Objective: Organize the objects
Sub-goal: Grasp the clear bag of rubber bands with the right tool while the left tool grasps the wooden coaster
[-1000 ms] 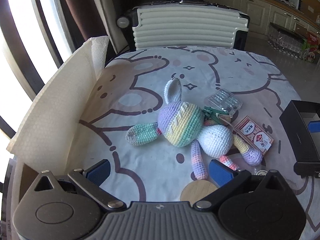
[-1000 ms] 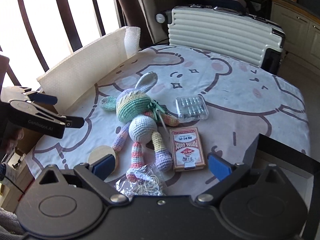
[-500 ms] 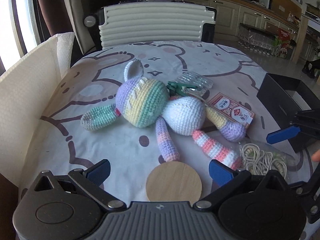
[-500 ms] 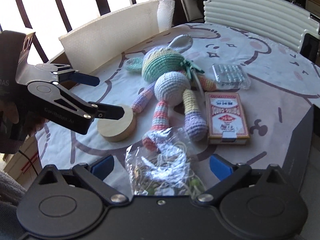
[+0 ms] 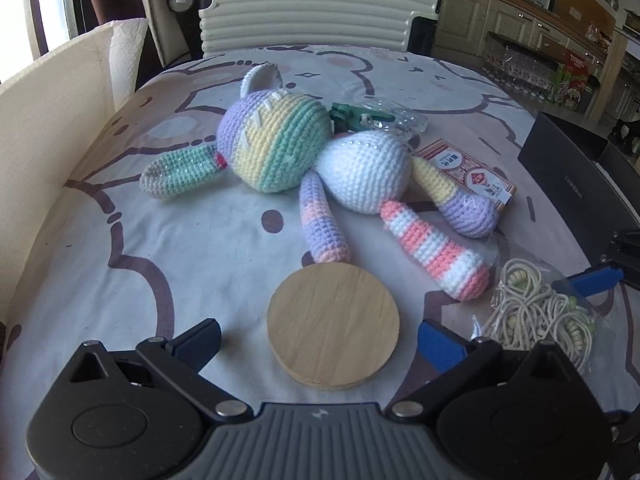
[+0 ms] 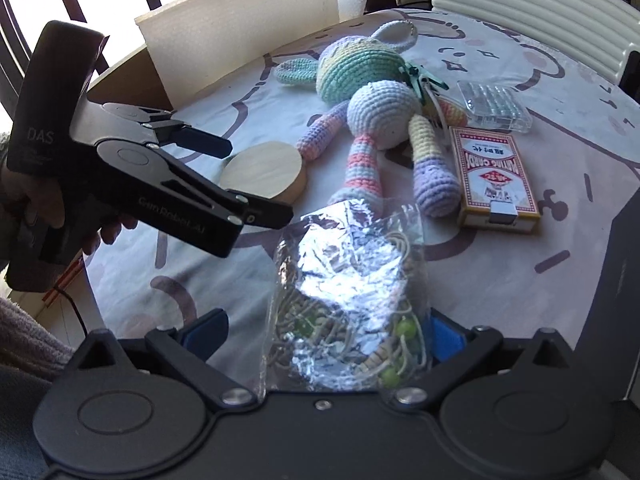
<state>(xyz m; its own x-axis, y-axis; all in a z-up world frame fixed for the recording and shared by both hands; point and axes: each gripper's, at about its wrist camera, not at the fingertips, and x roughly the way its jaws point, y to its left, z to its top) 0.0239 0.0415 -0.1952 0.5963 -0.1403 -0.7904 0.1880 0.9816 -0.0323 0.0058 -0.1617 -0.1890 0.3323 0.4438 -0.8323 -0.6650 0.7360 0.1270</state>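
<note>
As both claws are closing in on the near tabletop [image 5: 200, 264] | left claw [image 5: 318, 334] is gaping wide around the wooden disc [image 5: 334, 324] | right claw [image 6: 326, 332] is straddling, wide open, the bag of bands [image 6: 348, 292] | grasps look imminent.

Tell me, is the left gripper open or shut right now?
Open. The left gripper has its blue pads spread either side of the wooden disc, not visibly touching it.

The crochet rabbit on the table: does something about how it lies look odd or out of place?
Yes. The crochet rabbit sprawls on its side, one leg across the card box and its body partly covering the clear case.
</note>
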